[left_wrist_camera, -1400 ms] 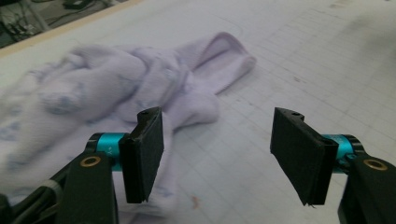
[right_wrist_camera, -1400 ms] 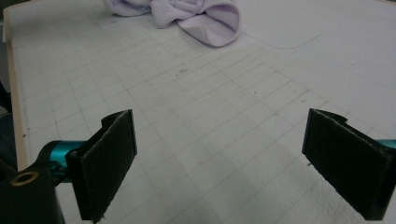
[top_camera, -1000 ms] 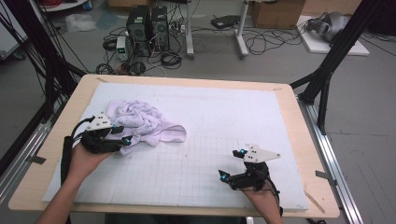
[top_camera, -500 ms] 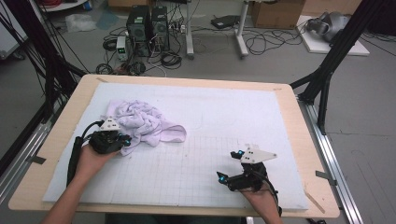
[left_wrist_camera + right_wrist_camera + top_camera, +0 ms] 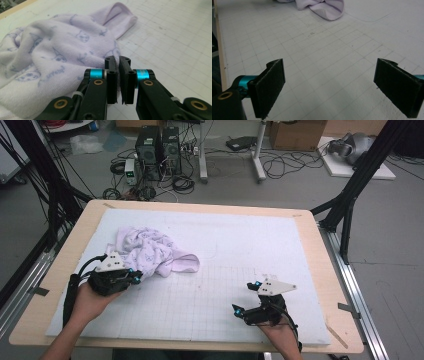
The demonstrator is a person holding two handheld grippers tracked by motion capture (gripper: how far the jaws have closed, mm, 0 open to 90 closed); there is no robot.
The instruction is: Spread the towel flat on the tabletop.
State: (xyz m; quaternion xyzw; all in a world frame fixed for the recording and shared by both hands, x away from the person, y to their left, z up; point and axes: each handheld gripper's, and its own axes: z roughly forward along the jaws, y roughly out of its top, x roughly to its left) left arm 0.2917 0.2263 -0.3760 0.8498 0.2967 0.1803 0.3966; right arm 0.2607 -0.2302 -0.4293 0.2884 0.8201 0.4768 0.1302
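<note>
left tongs (image 5: 117, 82) pressed together, nothing pinched, just beside the near edge of the lilac garment (image 5: 150, 252), placed to take its hem | garment bunched at worktop (image 5: 300, 245) far-left | right tongs (image 5: 337, 87) spread, well apart, ready

Left gripper (image 5: 131, 276) low at the near left, jaws pressed together, forearm angling in; right gripper (image 5: 247, 299) near right, jaws spread wide, wrist straight.
</note>
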